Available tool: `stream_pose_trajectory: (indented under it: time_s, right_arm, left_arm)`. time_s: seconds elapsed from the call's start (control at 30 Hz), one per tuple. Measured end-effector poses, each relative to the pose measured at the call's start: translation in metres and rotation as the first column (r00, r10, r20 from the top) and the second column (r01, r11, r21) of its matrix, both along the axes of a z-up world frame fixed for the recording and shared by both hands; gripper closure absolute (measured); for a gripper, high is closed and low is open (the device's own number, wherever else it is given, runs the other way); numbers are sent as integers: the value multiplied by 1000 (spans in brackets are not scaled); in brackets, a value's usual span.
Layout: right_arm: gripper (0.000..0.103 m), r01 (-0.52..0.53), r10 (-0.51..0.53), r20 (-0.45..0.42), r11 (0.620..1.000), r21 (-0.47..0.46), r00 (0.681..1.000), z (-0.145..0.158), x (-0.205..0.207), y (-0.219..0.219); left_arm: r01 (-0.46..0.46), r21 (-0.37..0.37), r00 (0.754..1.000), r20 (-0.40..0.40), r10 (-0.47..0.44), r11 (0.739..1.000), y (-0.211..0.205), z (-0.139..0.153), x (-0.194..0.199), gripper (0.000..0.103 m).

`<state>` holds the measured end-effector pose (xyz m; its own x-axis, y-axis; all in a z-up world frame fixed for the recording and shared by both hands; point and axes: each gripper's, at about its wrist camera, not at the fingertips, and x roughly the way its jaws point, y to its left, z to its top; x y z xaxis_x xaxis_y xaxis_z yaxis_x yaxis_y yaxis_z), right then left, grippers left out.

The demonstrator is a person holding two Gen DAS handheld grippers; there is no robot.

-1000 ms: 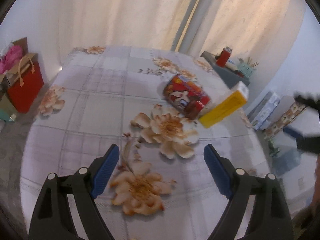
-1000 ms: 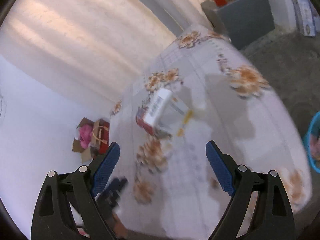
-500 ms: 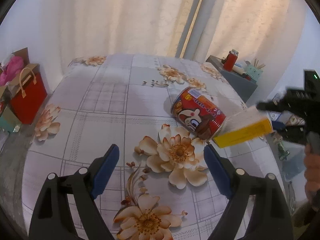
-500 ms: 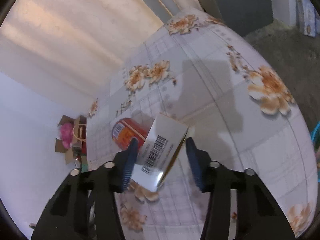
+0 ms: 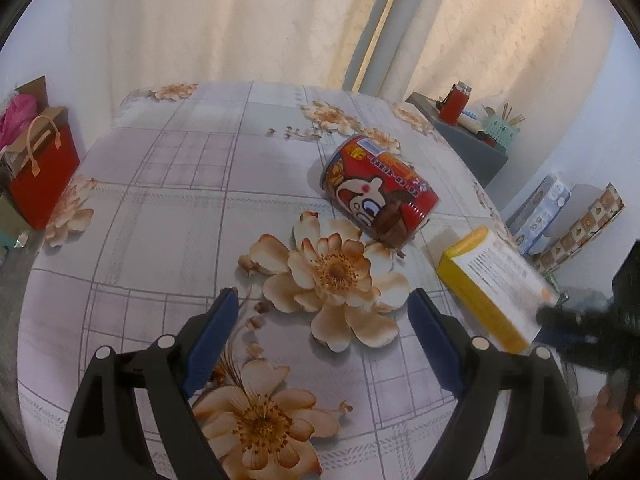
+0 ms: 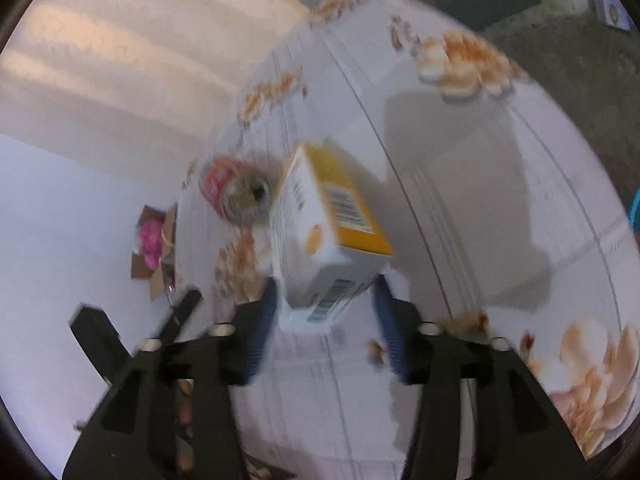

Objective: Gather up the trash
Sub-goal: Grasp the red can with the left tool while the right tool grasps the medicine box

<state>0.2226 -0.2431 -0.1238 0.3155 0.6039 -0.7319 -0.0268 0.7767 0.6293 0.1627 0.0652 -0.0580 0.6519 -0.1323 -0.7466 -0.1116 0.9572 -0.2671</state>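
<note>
- A home bedroom: bed [image 5: 168, 184] under a floral checked sheet.
- Cream curtains [image 5: 208, 20] behind it.
- Red gift bag [image 5: 42, 176] and boxes [image 5: 576, 216] on the floor.

The left gripper [image 5: 322, 312] points down at a slant, its jaws wide apart with nothing between them. The right gripper [image 6: 326, 308] also tilts downward; its jaws have just been opening, and a box [image 6: 320, 232] sits between them, blurred.
</note>
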Motion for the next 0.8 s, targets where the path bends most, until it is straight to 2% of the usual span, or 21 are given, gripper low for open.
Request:
stream_pose_trajectory:
  time_s: [0.07, 0.23, 0.4, 0.47, 0.57, 0.6, 0.67, 0.8]
  right_arm:
    - [31, -17, 17, -2, 999, -48, 1000, -4, -11, 1]
    - [26, -69, 78, 39, 979, -190, 996, 6, -29, 6]
    - [17, -144, 188, 125, 944, -297, 974, 24, -18, 36]
    - [17, -187, 264, 159, 905, -382, 951, 24, -7, 57]
    - [16, -203, 320, 154, 838, -507, 935, 12, 4, 73]
    - [17, -215, 336, 149, 826, -521, 930, 7, 6, 77]
    - [17, -234, 346, 136, 828, -509, 928, -2, 11, 81]
    - [17, -204, 288, 129, 871, -447, 949, -11, 12, 71]
  left_arm:
    - [-2, 2, 1000, -3, 2, 1000, 1, 0, -1, 19]
    - [-13, -1, 1000, -13, 13, 1000, 6, -2, 1, 19]
    - [-8, -6, 1000, -20, 8, 1000, 5, -1, 0, 19]
    - [1, -7, 1000, -24, -1, 1000, 3, -1, 0, 19]
    - [12, -8, 1000, -28, -13, 1000, 2, 3, 3, 19]
    - [16, -10, 999, -29, -16, 1000, 2, 4, 4, 19]
    - [27, -26, 999, -29, -28, 999, 1, 8, 10, 19]
    - [28, -125, 1000, -7, -29, 992, 0, 21, 39, 19]
